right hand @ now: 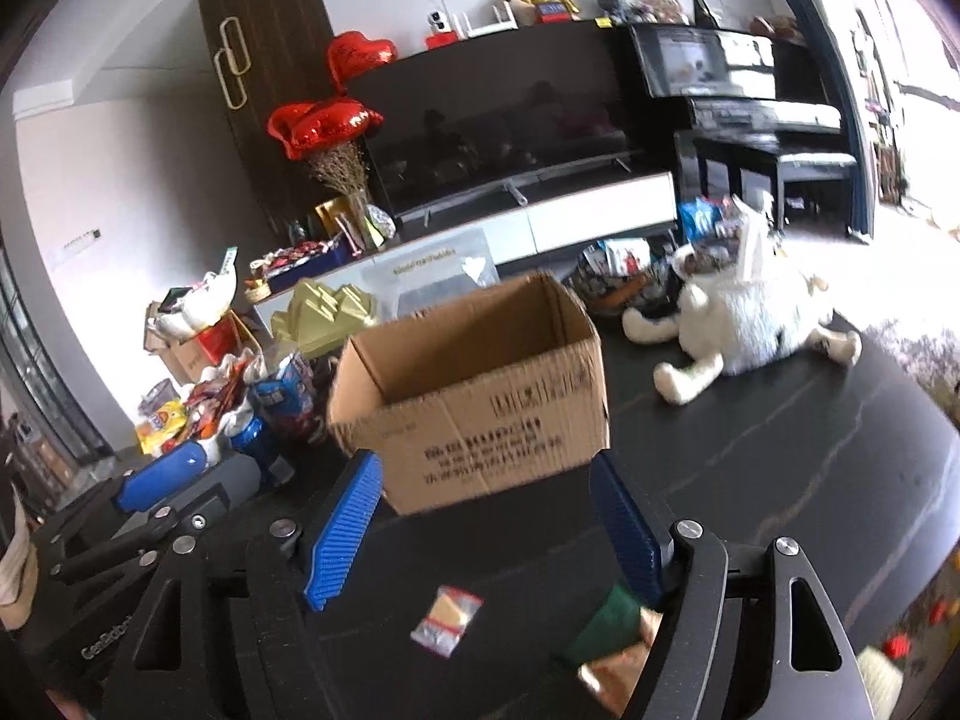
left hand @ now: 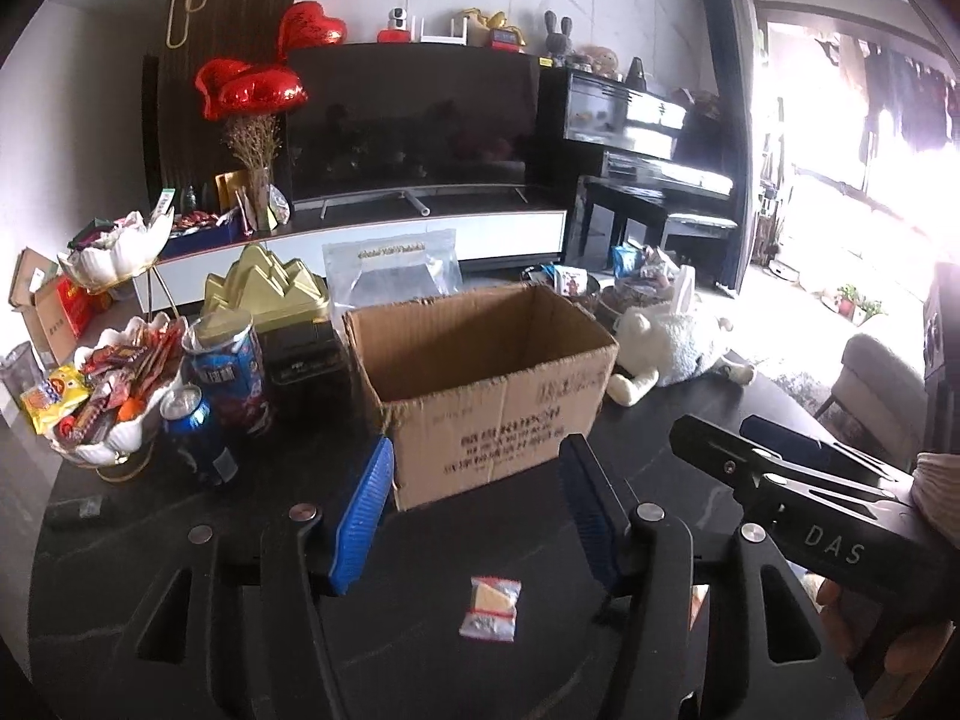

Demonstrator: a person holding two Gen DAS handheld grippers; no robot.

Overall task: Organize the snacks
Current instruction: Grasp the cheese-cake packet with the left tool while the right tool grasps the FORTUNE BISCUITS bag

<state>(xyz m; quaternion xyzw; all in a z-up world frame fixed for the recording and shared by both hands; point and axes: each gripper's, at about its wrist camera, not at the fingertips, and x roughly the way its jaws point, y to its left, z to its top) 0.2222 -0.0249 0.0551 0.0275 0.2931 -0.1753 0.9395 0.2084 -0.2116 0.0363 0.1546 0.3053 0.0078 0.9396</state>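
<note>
A small clear snack packet (left hand: 491,608) with a yellow piece inside lies on the dark table, below and between the pads of my left gripper (left hand: 474,510), which is open and empty. An open, empty-looking cardboard box (left hand: 480,384) stands just beyond. My right gripper (right hand: 486,531) is open and empty too; the same packet (right hand: 447,620) lies under it, the box (right hand: 474,396) ahead. A green and brown packet (right hand: 606,630) lies by its right finger. The right gripper also shows in the left wrist view (left hand: 798,480).
White shell bowls full of snacks (left hand: 102,396), a blue can (left hand: 195,432) and a blue tube (left hand: 231,366) stand left of the box. A gold tin (left hand: 264,291) lies behind. A white plush toy (left hand: 666,348) lies to the right.
</note>
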